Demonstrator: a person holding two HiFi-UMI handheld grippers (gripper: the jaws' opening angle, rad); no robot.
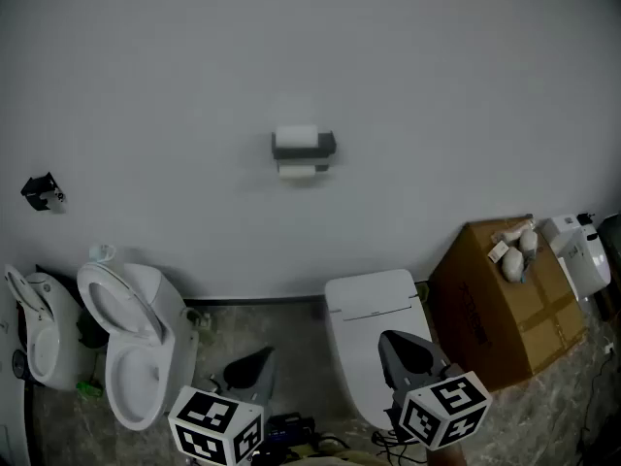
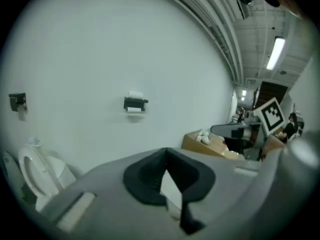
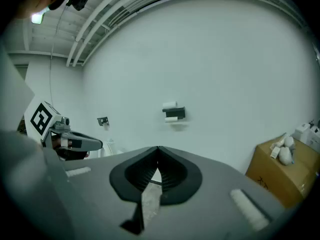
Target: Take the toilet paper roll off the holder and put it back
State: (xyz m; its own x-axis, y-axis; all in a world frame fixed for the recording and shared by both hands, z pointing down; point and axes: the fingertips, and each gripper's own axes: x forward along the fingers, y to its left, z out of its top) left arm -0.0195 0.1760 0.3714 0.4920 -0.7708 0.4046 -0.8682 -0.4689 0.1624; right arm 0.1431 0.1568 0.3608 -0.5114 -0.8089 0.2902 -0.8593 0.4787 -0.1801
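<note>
The white toilet paper roll (image 1: pixel 302 170) hangs in the dark grey wall holder (image 1: pixel 322 147), with a second white roll (image 1: pixel 296 135) lying on top. Well below, the left gripper (image 1: pixel 254 362) at seven o'clock and the right gripper (image 1: pixel 398 343) at five o'clock both have jaws pressed together, empty.

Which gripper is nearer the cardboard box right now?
Right. The right gripper sits just left of the cardboard box, over the closed toilet; the left gripper is farther left, past that toilet.

Left gripper (image 1: pixel 250 365), right gripper (image 1: pixel 408 353): cropped below.
</note>
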